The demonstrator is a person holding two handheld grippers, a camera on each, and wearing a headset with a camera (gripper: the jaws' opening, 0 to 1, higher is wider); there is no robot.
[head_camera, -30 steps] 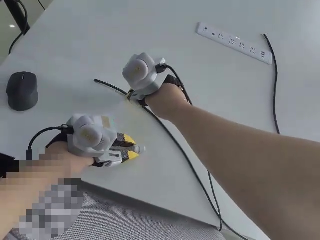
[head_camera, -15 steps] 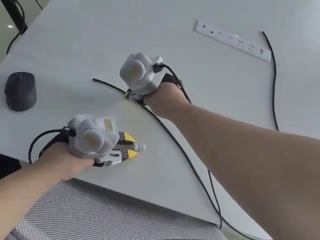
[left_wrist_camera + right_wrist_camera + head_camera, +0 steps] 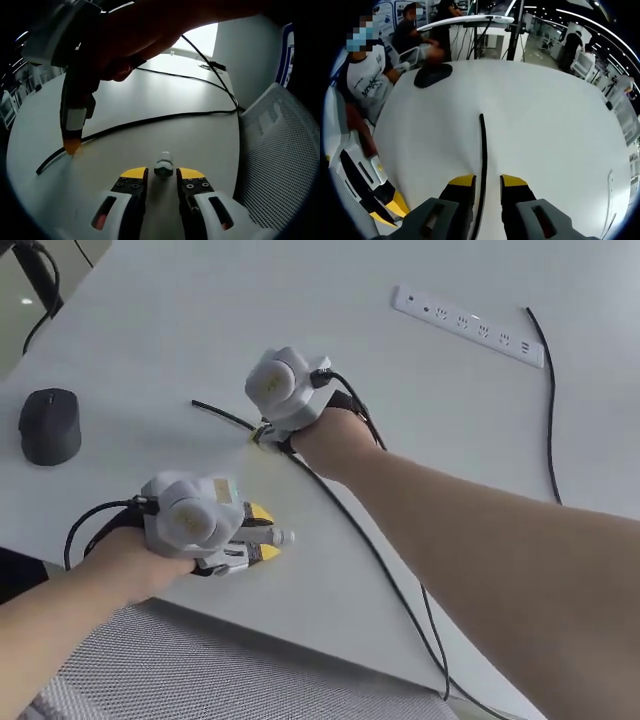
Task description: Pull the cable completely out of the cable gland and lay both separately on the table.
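Nothing has shifted against the table (image 3: 150,330) since the earlier frames. Left gripper (image 3: 266,533): jaws nearly closed, pinching the white cable gland (image 3: 163,164) at their tips, near the table edge. Right gripper (image 3: 487,180): jaws slightly apart, straddling the black cable (image 3: 481,142), which lies flat, free of the gland.

Cable (image 3: 483,155) across the table (image 3: 180,320), cable gland (image 3: 163,165) between the fingers (image 3: 134,173) of the left gripper (image 3: 162,174), mouse (image 3: 50,426) far left.
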